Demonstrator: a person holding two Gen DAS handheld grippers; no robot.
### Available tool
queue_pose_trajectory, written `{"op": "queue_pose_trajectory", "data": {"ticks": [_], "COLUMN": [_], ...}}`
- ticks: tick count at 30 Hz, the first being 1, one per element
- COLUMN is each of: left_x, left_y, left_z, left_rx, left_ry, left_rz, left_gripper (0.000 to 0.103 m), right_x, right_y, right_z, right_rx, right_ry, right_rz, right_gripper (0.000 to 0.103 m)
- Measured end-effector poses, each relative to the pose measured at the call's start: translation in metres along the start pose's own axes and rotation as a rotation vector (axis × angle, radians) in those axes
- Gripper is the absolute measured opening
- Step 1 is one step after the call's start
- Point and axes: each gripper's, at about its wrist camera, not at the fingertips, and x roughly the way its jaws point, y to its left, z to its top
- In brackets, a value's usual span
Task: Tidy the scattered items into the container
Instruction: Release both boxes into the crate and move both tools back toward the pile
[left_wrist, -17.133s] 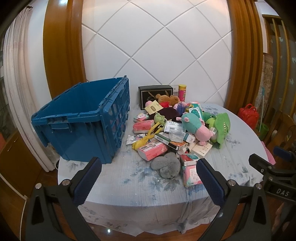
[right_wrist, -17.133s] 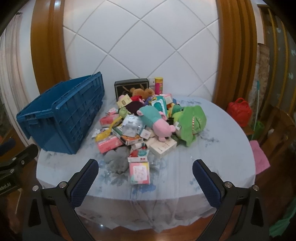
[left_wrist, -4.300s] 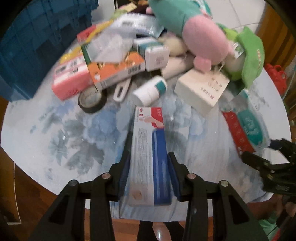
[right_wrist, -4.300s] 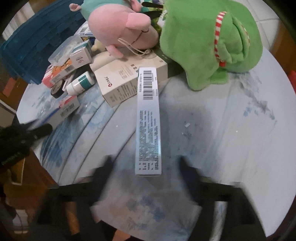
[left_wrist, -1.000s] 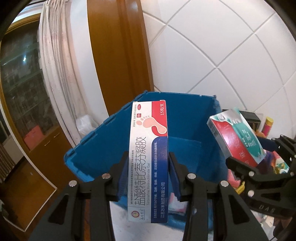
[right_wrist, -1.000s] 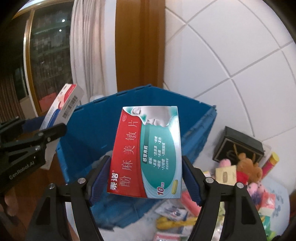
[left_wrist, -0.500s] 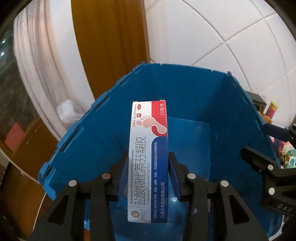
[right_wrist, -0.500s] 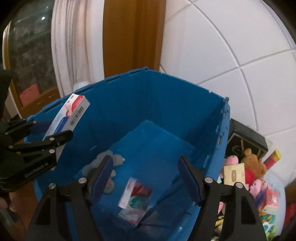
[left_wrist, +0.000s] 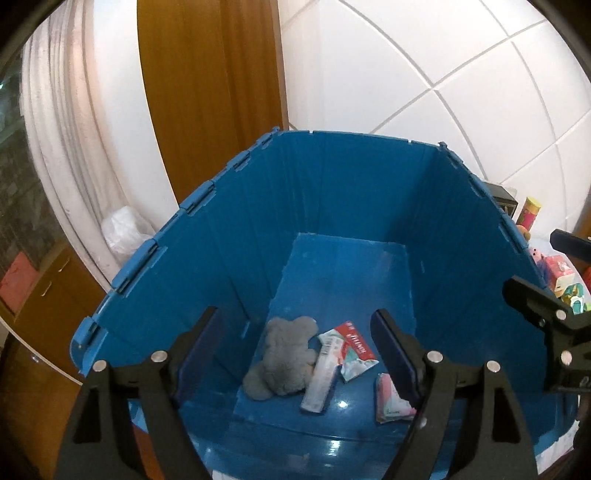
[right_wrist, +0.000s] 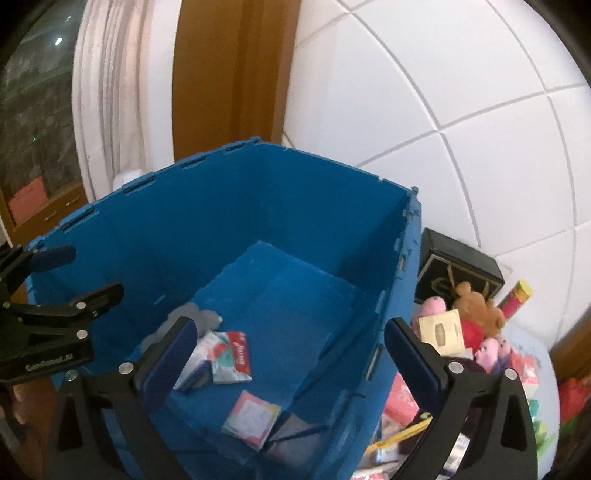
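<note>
Claws over a blue crate (left_wrist: 221, 266), seen from both wrists. The left claw (left_wrist: 295, 354) is standing open above the crate with nothing between its fingers, its jaws having just been opening; the long white box (left_wrist: 320, 373) is lying on the crate floor, leaning against a grey plush toy (left_wrist: 284, 360). The right claw (right_wrist: 291, 354) is likewise gaping wide and empty, its jaws having just been opening, and the red-and-teal medicine box (left_wrist: 349, 349) is resting on the floor beside the long box. A pink packet (right_wrist: 253, 413) is lying nearer the front wall. The left wrist view is showing the plush toy whole; in the right wrist view a finger (right_wrist: 166, 362) is covering most of it and part of the long white box. Only the right wrist view is showing the heap still on the tabletop (right_wrist: 543, 369): a black box (right_wrist: 454, 266), a brown bear (right_wrist: 476, 302), pink plush toys (right_wrist: 491, 350) and a beige card (right_wrist: 441, 328). Lower items of the heap are blurred and cut off by the claw's frame. In the left wrist view the right claw is appearing only partly, at the right edge.
</note>
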Motion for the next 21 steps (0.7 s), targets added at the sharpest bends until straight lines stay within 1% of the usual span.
{"op": "queue_pose_trajectory", "data": {"ticks": [6,12,16,18,21], "left_x": [-0.017,-0.034,-0.055,-0.068,-0.086], "left_y": [-0.006,-0.02,-0.049,-0.068,-0.099], "left_z": [-0.011,-0.022,-0.03,-0.036,-0.043], "left_rx": [-0.006,-0.016,0.019,0.037,0.061], "left_ry": [-0.037,-0.082,-0.139,-0.167,-0.183], "left_rz": [-0.032,-0.054,-0.057,-0.073,-0.113], "left_gripper": [0.082,0.082,0.082,0.082,0.082], "right_x": [-0.02,-0.048,-0.07,-0.081,-0.098], "right_y": [-0.009,-0.029,-0.057,-0.075,-0.105], "right_z": [-0.01,-0.035,-0.064,-0.082,-0.11], "right_rx": [0.045,0.121,0.196,0.237,0.299], "right_ry": [-0.04,-0.07,-0.078,-0.081,-0.081], "right_rz": [-0.016,-0.038,-0.078,-0.099,-0.135], "right_gripper": [0.103,0.103,0.103,0.103,0.103]}}
